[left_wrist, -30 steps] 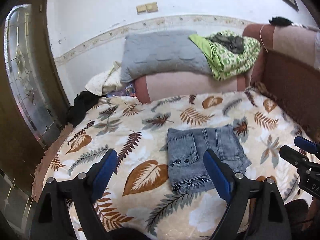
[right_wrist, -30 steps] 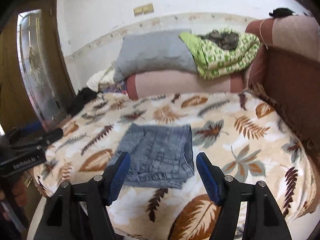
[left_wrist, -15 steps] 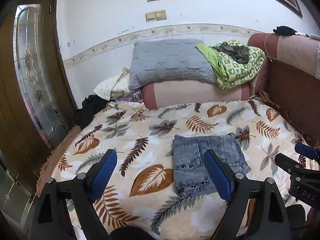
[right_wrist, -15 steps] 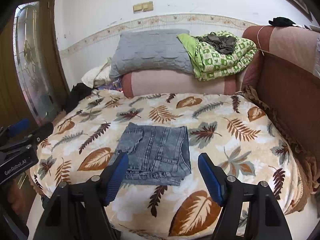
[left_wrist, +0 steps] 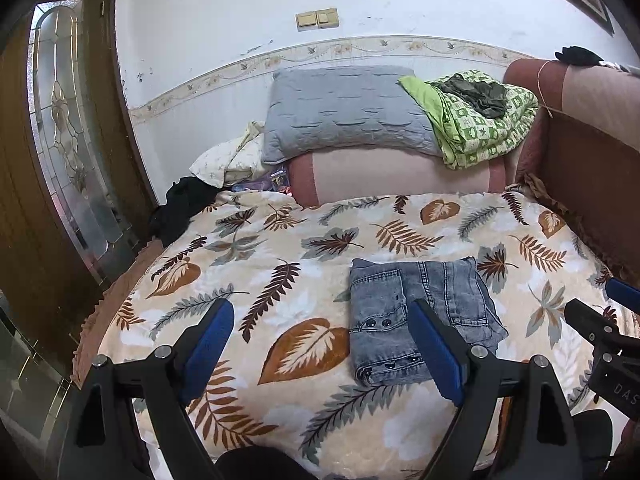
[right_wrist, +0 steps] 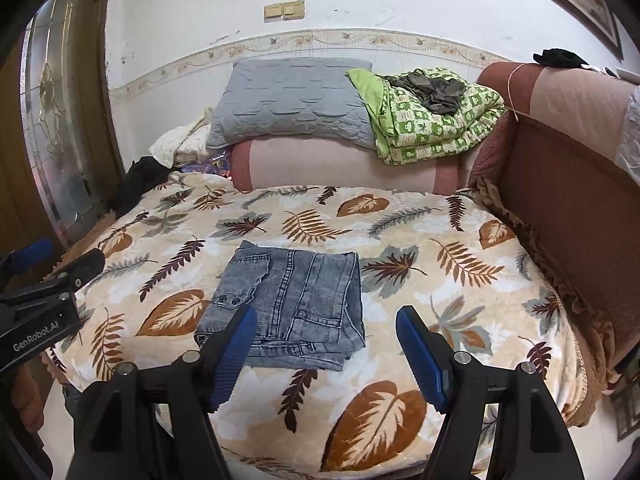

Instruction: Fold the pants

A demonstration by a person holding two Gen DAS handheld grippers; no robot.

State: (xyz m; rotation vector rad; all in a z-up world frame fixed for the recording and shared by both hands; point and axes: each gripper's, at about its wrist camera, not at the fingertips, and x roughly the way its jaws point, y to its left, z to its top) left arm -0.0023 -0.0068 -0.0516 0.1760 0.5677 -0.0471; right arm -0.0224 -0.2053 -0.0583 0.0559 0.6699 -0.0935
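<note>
Grey-blue denim pants (left_wrist: 416,312) (right_wrist: 292,300) lie folded into a compact rectangle on the leaf-print blanket (left_wrist: 280,264) (right_wrist: 440,264). My left gripper (left_wrist: 320,340) hovers open near the bed's front edge, to the left of the pants, with only blanket between its blue pads. In the right wrist view my right gripper (right_wrist: 324,344) also stands open, pulled back from the pants' near edge, holding nothing. Each gripper shows at the rim of the other's view: the right gripper (left_wrist: 612,308) and the left gripper (right_wrist: 52,260).
A grey pillow (left_wrist: 344,108) and a green patterned quilt (left_wrist: 480,120) rest on a pink bolster (left_wrist: 400,176) at the far end. A brown padded headboard (right_wrist: 560,184) runs along the right. A wooden door with glass (left_wrist: 68,140) stands left. Dark clothing (left_wrist: 180,208) lies at the bed's far left corner.
Both grippers have drawn back and tilted up slightly, so more of the wall and bed shows. The pants lie still.
</note>
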